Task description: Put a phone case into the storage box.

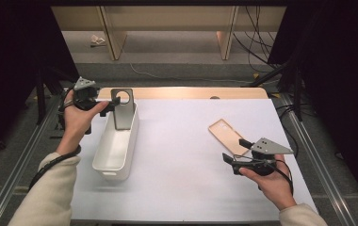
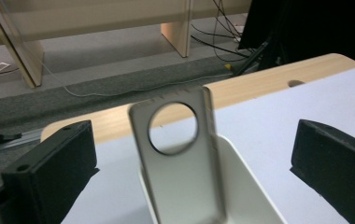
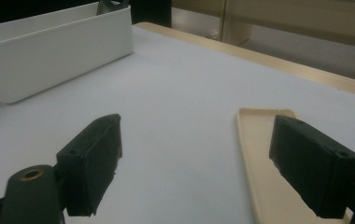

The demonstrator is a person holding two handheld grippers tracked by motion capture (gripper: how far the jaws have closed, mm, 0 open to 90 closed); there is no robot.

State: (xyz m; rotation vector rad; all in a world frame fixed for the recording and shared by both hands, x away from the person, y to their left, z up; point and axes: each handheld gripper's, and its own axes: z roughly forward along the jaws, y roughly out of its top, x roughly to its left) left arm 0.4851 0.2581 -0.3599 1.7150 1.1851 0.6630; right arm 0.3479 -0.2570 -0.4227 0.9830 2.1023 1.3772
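Grey case (image 1: 122, 109) upright at bin (image 1: 116, 146) far edge, left gripper (image 1: 113, 100) open.

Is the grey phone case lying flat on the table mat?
No, the grey phone case stands upright at the far end of the white bin, leaning against its wall.

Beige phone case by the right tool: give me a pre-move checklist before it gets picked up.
1. Right tool open: ok.
2. Beige phone case flat on the table: ok.
3. Case between the right tool's jaws: not ok, one jaw sits over it, the other beside it.
4. Left tool open, off the grey phone case: ok.
5. Grey phone case standing in the white bin: ok.
6. Grey case steady there: cannot tell.
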